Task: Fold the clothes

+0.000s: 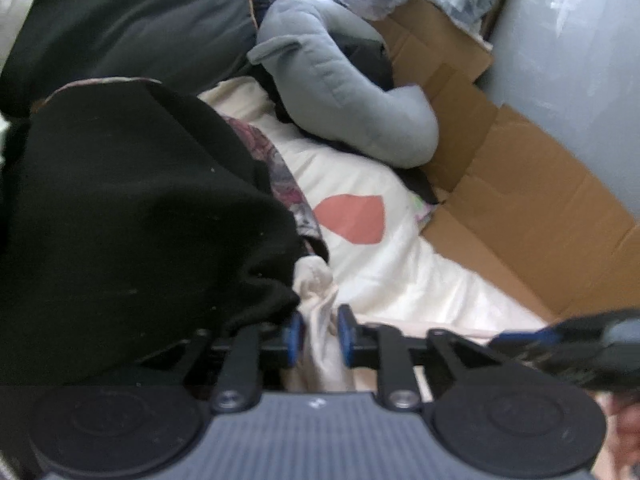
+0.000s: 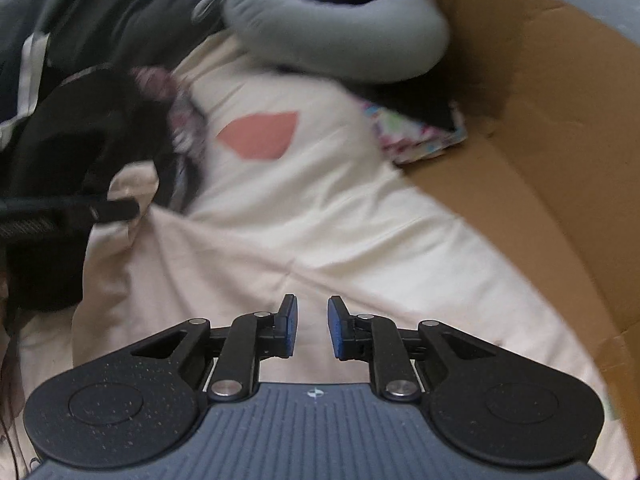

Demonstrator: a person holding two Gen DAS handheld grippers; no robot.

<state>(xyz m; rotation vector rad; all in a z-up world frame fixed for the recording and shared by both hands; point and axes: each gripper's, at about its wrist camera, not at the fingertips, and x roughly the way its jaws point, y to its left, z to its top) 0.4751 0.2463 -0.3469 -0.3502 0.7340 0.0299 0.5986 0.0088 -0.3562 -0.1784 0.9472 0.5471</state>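
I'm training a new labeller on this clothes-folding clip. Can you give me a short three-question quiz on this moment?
1. True or false: the right tongs clamp the cream shirt.
2. Which lies at the left edge of the shirt? A) black garment B) cardboard C) grey plush toy
3. Fill in: the shape printed on the shirt is coloured ____.

Key
1. False: the jaws stand apart over flat cloth.
2. A
3. Pink: the patch.
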